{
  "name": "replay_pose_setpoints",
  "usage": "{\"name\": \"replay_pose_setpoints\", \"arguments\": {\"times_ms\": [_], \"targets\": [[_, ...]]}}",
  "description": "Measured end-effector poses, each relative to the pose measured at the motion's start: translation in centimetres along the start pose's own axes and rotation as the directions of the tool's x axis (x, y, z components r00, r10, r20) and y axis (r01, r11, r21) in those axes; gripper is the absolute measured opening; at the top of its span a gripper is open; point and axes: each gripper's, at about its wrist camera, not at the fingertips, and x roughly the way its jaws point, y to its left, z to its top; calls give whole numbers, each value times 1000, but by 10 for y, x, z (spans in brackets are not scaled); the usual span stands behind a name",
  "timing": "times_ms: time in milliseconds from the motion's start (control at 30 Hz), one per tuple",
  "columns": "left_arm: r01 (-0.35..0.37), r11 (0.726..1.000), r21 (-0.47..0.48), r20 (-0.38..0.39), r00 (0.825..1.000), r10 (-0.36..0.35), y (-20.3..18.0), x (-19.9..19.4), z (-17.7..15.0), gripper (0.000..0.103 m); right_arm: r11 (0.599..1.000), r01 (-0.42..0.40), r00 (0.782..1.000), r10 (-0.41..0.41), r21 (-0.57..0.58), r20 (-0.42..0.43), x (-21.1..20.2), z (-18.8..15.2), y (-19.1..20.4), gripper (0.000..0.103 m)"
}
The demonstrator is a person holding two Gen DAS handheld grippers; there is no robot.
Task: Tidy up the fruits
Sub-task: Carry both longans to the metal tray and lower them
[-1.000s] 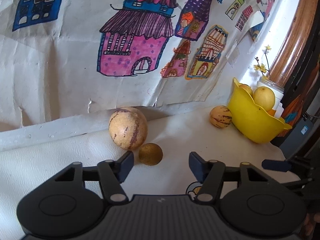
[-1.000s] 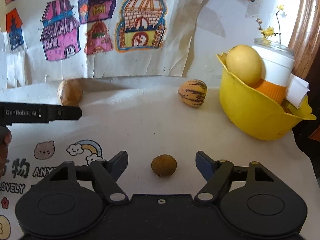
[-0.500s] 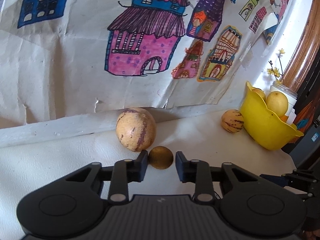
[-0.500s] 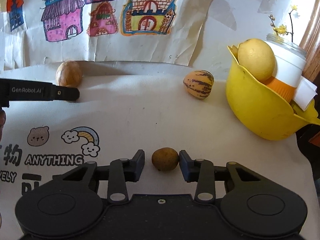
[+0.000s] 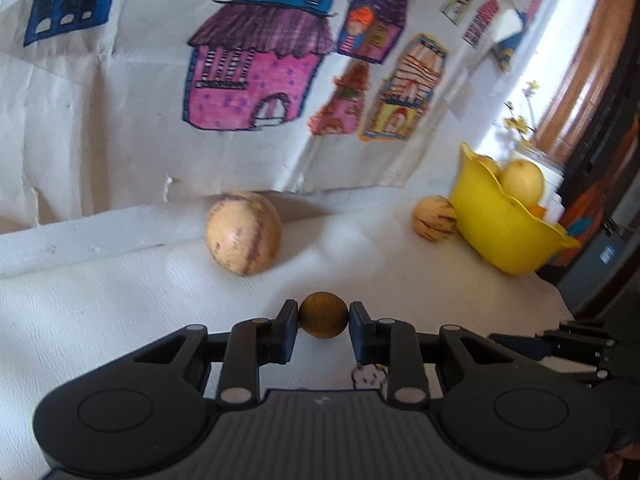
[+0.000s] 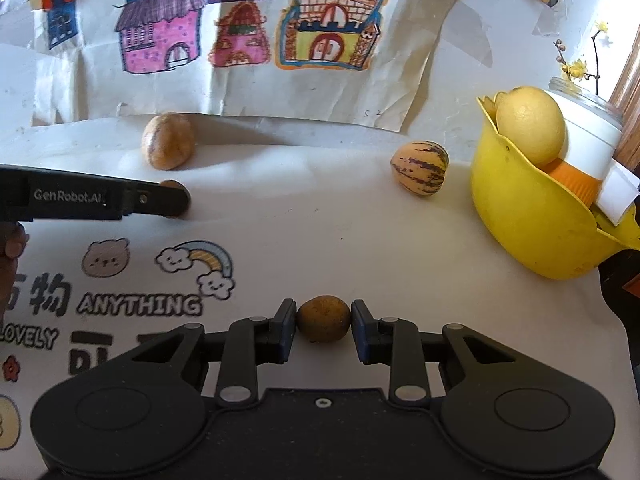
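"GenRobot.AI" on left gripper (image 6: 176,199) side; "ANYTHING", "LOVELY" printed on tablecloth (image 6: 320,232).

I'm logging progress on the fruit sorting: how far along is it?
Done: a yellow fruit already sits in the yellow bowl. In hand: the left gripper and the right gripper are each shut on a small brown fruit. Left: the two striped melons lie on the tablecloth.

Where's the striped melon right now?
In both wrist views the striped melon sits on the white cloth, right side, just left of the yellow bowl.
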Motion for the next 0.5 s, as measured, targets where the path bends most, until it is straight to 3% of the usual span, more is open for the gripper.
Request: {"name": "replay_pose_setpoints", "arguments": {"times_ms": [500], "targets": [[114, 993, 32, -54, 992, -112, -16, -48, -34, 30, 996, -25, 991, 13, 86, 133, -101, -33, 19, 32]]}}
